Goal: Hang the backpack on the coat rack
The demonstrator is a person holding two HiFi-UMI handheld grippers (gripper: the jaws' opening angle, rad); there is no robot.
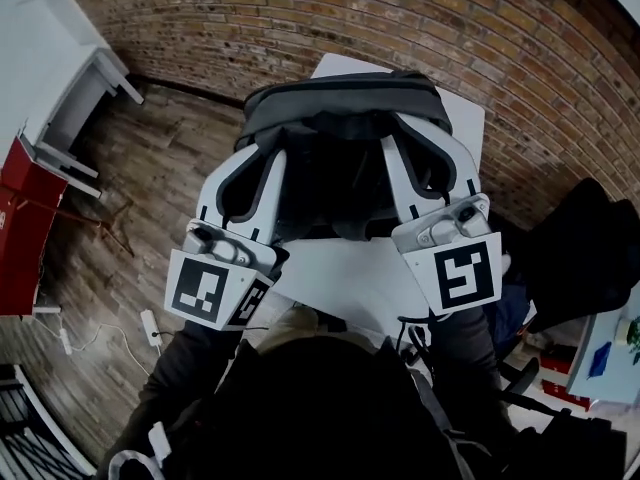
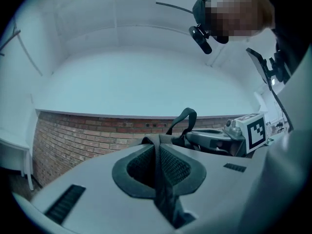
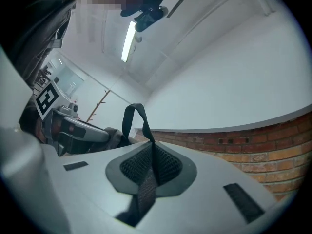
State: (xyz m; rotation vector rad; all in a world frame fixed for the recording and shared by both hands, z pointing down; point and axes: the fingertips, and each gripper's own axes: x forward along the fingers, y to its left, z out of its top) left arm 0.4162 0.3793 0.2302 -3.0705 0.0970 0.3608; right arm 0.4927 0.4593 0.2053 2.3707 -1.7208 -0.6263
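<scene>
- Head view: both forearms in dark sleeves reach forward over the white tabletop (image 1: 340,278). The left gripper (image 1: 262,158) and right gripper (image 1: 400,148) angle inward, one on each side of the backpack (image 1: 340,118).
- The backpack is a dark grey bundle at the far end of the tabletop, between the two pairs of white jaws. A brick wall (image 1: 300,28) lies behind it and a wooden floor (image 1: 160,168) to the left.
- Left gripper view: the left gripper (image 2: 158,152) tilts slightly upward, its jaws pressed together on a dark webbing strap (image 2: 163,189) that runs between the mesh pads.
- A carry loop (image 2: 187,116) rises just past the tips. The right gripper (image 2: 209,139) sits close beside it, with the brick wall (image 2: 83,135) below a white wall.
- Right gripper view: the right gripper (image 3: 152,152) is rolled to one side and has its jaws clamped on a webbing strap (image 3: 146,189).
- The carry loop (image 3: 131,118) stands just beyond the tips and the left gripper (image 3: 92,133) is near it. A thin branched wooden stand (image 3: 100,104) shows far off under a ceiling light (image 3: 129,40).
</scene>
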